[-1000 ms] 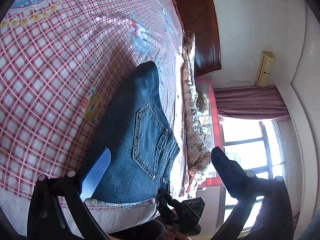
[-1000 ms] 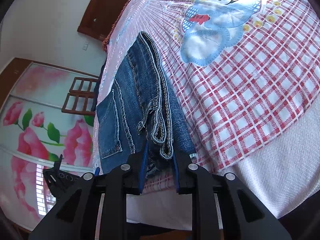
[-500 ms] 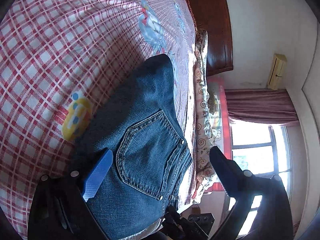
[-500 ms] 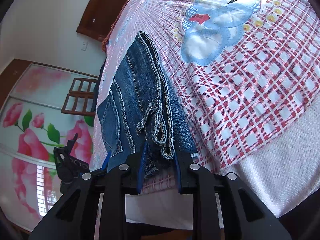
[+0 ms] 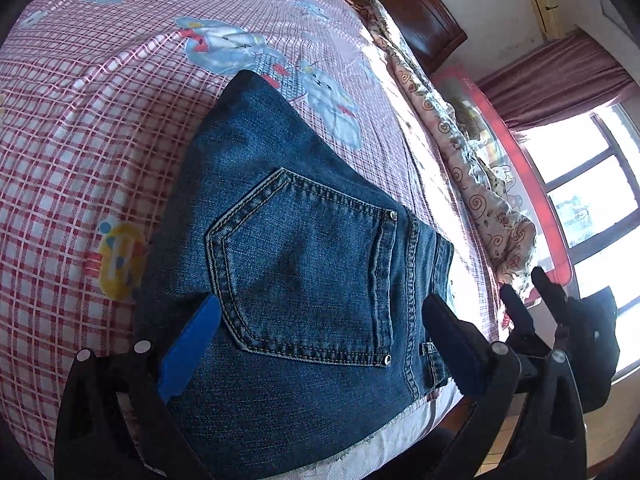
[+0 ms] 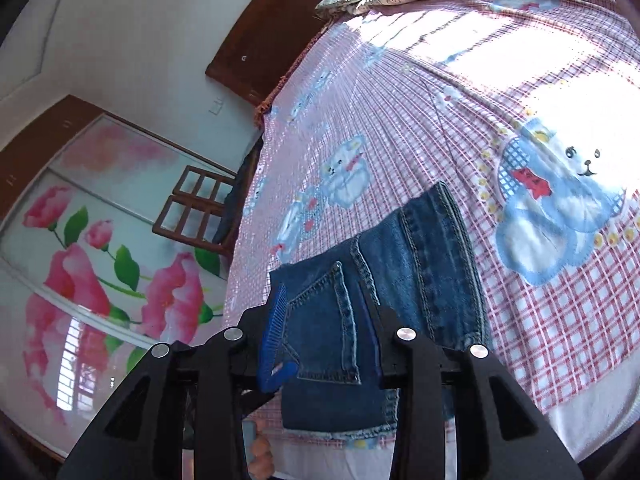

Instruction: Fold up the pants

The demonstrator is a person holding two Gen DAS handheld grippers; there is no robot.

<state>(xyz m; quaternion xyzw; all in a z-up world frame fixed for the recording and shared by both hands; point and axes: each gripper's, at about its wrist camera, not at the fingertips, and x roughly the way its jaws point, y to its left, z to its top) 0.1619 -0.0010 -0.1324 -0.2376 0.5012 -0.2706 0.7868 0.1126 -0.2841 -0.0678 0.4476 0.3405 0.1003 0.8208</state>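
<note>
Jaws of the left gripper (image 5: 320, 328) are standing wide apart, hanging over the pants (image 5: 296, 280) without pinching anything; one blue pad is showing at the left and the dark finger at the right, with the back pocket (image 5: 304, 272) framed between them. Jaws of the right gripper (image 6: 326, 332) have just been opening, and they are now sitting partly spread with denim seen between them, though nothing is being pressed (the cloth looks to be lying below the pads, not in them). In the left wrist view that right gripper (image 5: 536, 292) is showing at the far right, off the bed's edge.

No containers are showing. The pants are lying folded on the bed (image 5: 80, 128), near its lower edge, on a red-and-white checked sheet printed with blue bears. They are dark blue jeans, folded into a compact stack, back pocket up, with pale stitching and two rivets catching the light. In the right wrist view the pants (image 6: 404, 264) are showing layered edges and thick seams on the right side. A patterned quilt (image 5: 472, 172) is lying bunched along the far side of the bed.
</note>
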